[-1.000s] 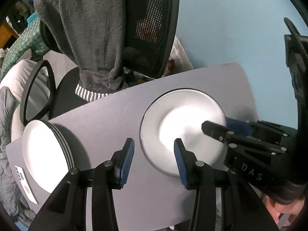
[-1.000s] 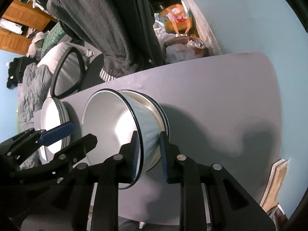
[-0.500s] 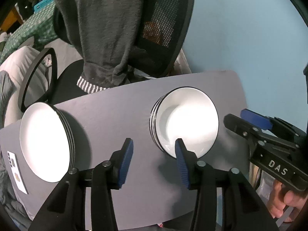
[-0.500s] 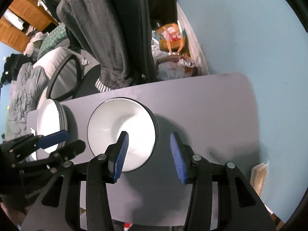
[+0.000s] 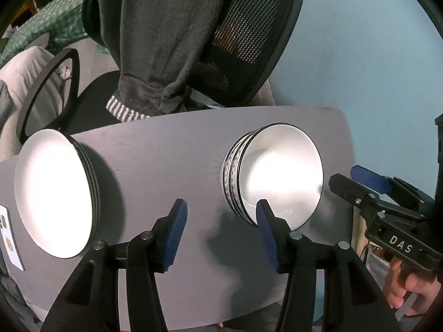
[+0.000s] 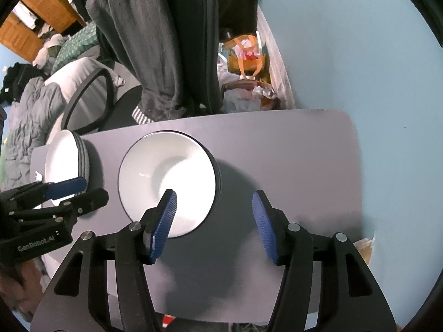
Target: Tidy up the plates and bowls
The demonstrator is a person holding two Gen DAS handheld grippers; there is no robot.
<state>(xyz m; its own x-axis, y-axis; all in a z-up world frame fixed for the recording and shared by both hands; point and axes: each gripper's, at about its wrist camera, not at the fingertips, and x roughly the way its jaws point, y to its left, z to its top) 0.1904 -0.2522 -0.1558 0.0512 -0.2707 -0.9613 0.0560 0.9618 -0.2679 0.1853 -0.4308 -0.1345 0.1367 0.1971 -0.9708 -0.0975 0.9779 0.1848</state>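
Both grippers' jaws are opening, empty: right gripper [image 6: 213,227] beside the bowl stack [image 6: 169,182] it clamped a second ago, left gripper [image 5: 221,232] nearby.

"DAS" reads white on the right tool [image 5: 368,185]; "GenRobot.AI" shows on the left tool [image 6: 74,191] body.

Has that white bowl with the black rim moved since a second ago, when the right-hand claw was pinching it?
Yes. The white black-rimmed bowl went from tilted in the pinch to flat on the bowl stack on the grey table; the right gripper is opening, empty.
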